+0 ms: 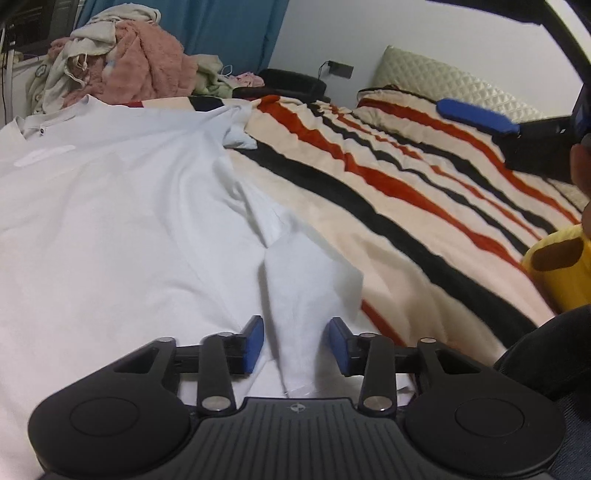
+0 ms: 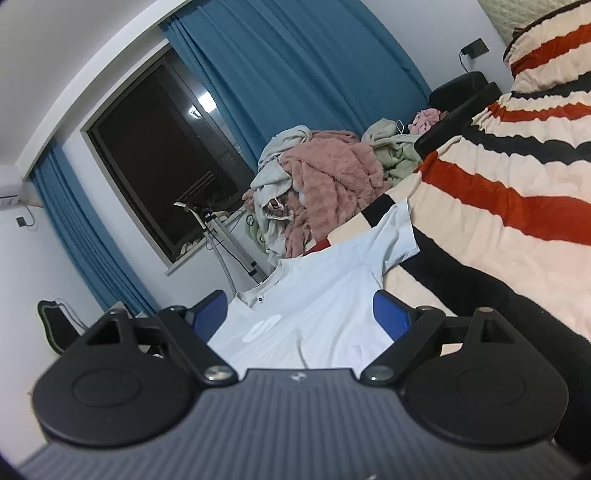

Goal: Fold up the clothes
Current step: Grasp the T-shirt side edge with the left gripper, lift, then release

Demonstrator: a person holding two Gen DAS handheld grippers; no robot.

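A pale blue-white short-sleeved shirt [image 1: 110, 203] lies spread front up on the striped blanket [image 1: 406, 184], collar [image 1: 40, 127] at the far left. My left gripper [image 1: 297, 345] sits low at the shirt's near right corner. Its jaws are partly apart, with a raised fold of the hem [image 1: 306, 288] between the blue pads, which do not visibly pinch it. My right gripper [image 2: 301, 317] is wide open, looking along the shirt [image 2: 325, 288] toward the collar [image 2: 258, 295], with nothing held. One of its blue pads [image 1: 476, 116] shows at the upper right in the left wrist view.
A heap of pink and beige clothes [image 1: 125, 62] lies beyond the shirt, by the blue curtain [image 1: 229, 26]. A quilted pillow [image 1: 443, 77] sits at the bed's head. The person's yellow sleeve [image 1: 561, 266] and dark clothing [image 1: 546, 354] are at the right edge. A dark window [image 2: 159, 155] is behind.
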